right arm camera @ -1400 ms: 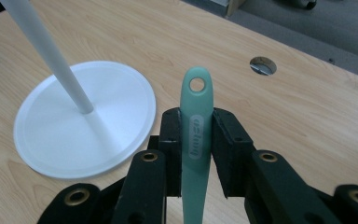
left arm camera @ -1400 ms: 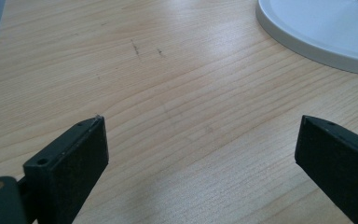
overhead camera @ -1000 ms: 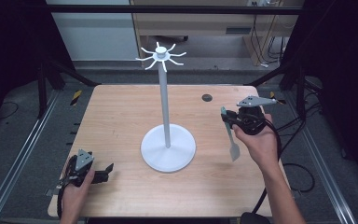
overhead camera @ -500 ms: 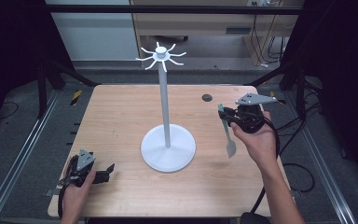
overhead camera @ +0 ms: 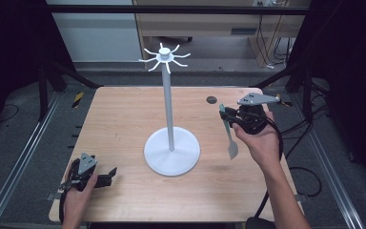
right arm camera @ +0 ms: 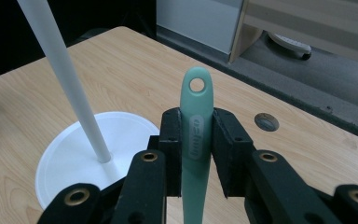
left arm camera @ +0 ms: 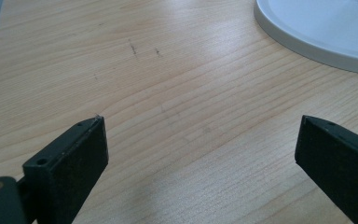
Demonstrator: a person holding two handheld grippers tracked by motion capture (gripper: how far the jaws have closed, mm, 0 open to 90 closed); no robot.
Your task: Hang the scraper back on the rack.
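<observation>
A white stand rises from a round base (overhead camera: 171, 153) at the table's middle, its thin pole (overhead camera: 168, 109) topped by a ring of hooks (overhead camera: 164, 56). To its right, my right gripper (overhead camera: 228, 116) is shut on the handle of a pale green utensil (overhead camera: 229, 138), whose blade hangs down above the table. In the right gripper view the handle (right arm camera: 195, 105) stands upright between the pads of my right gripper (right arm camera: 196, 123), its hanging hole above them and the pole (right arm camera: 70, 79) to the left. My left gripper (overhead camera: 107, 175) rests near the front left corner, open and holding nothing (left arm camera: 200, 135).
A dark round grommet (overhead camera: 211, 100) sits in the wooden table (overhead camera: 124, 119) behind the right gripper. The stand's base edge (left arm camera: 326, 28) lies ahead of the left jaws. Metal rails run along both table sides, and a yellow-black tool (overhead camera: 77, 99) lies off the left edge.
The right gripper and the green utensil have drifted slightly left, toward the stand. The left gripper has stayed put.
</observation>
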